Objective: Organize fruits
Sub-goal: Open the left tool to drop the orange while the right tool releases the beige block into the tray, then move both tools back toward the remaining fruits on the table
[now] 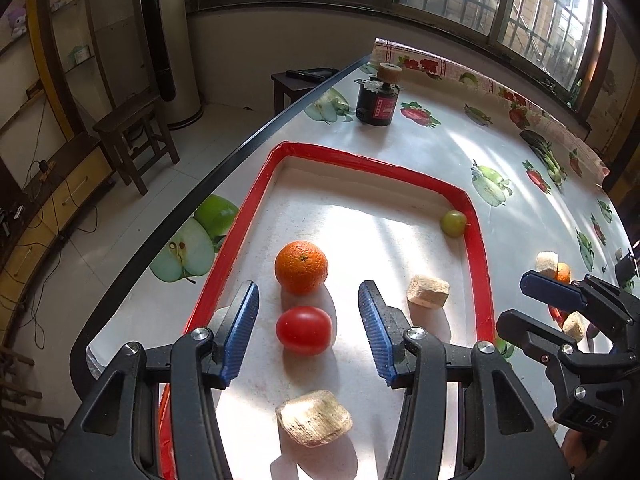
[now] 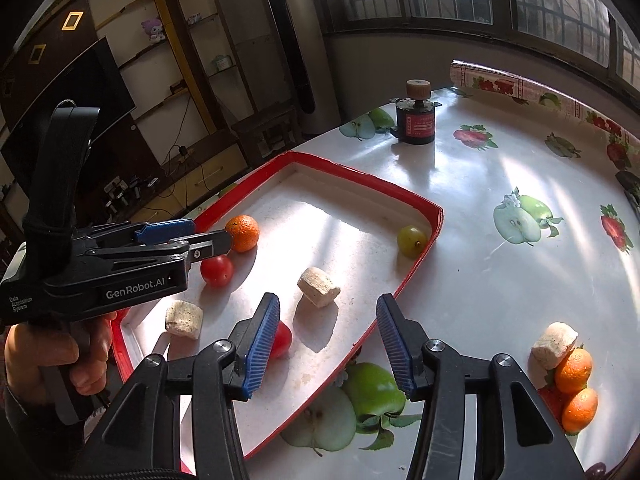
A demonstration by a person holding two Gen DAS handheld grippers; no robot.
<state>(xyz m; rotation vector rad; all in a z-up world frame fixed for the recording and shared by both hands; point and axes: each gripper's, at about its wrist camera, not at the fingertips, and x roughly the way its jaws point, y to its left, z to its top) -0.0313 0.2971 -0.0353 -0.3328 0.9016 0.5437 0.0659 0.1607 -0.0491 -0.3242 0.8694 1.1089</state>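
A red-rimmed white tray (image 1: 478, 248) holds an orange (image 1: 301, 267), a red tomato (image 1: 304, 330), a green fruit (image 1: 453, 223) and two beige blocks (image 1: 428, 290). My left gripper (image 1: 308, 332) hangs open above the tomato, its pads clear of it. My right gripper (image 2: 328, 340) is open over the tray's near corner, nothing between its pads. A beige block (image 2: 318, 286) lies just ahead, and a second tomato (image 2: 283, 340) is half hidden behind its left finger. Outside the tray (image 2: 436, 216) sit a beige block (image 2: 554, 344) and two oranges (image 2: 574, 370).
A black cylinder with a wooden cap (image 1: 378, 98) stands at the table's far end. The table's dark edge (image 1: 200, 184) runs close along the tray's left side, with a wooden stool (image 1: 132, 132) on the floor beyond. A hand (image 2: 60, 356) holds the left gripper.
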